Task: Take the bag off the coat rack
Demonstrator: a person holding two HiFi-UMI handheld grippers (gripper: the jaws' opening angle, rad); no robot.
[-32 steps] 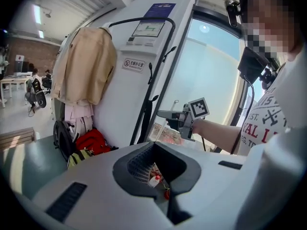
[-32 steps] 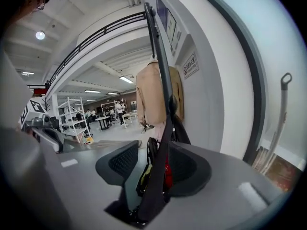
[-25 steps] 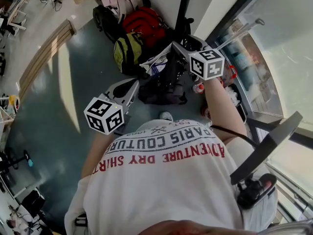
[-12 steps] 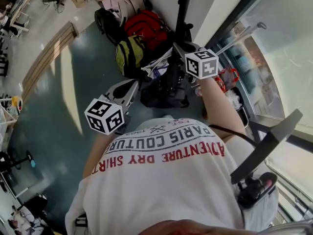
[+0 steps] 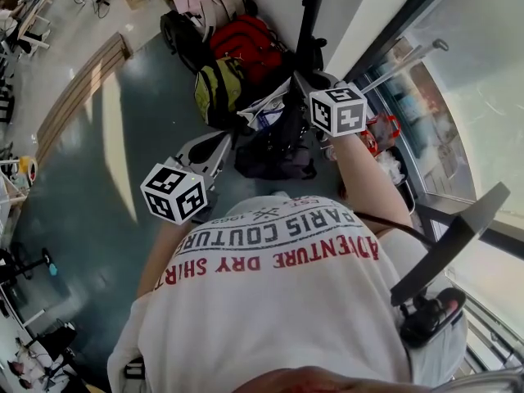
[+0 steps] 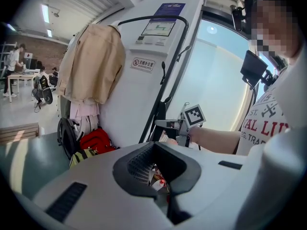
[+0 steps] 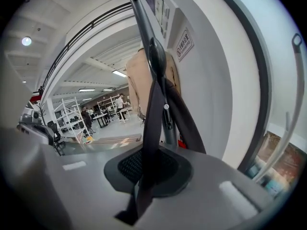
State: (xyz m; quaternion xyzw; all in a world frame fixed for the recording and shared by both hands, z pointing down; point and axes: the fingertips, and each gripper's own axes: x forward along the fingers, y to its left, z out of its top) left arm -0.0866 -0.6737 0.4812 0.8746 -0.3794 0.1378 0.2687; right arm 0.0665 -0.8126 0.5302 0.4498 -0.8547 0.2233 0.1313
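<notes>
A dark bag [image 5: 274, 150] hangs low against the black coat rack pole [image 5: 309, 15]. Its dark strap [image 7: 153, 123] runs up to a rounded hook [image 7: 157, 56] on the pole [image 7: 141, 13]. My right gripper [image 7: 144, 176] is shut on that strap just below the hook. In the head view the right gripper [image 5: 299, 84] reaches up beside the pole. My left gripper [image 5: 214, 147] hangs lower and to the left, apart from the bag. Its jaws are shut with nothing held [image 6: 160, 176]. The right gripper [image 6: 165, 124] also shows in the left gripper view, at the rack.
A red backpack [image 5: 246, 43], a yellow-and-black bag [image 5: 217, 88] and a black backpack [image 5: 180, 35] lie on the floor by the rack's foot. A beige coat [image 6: 93, 63] hangs on the white wall column. A glass wall [image 5: 458, 80] runs along the right.
The right gripper has shifted slightly left toward the pole and closed on the strap. The left gripper has stayed where it was.
</notes>
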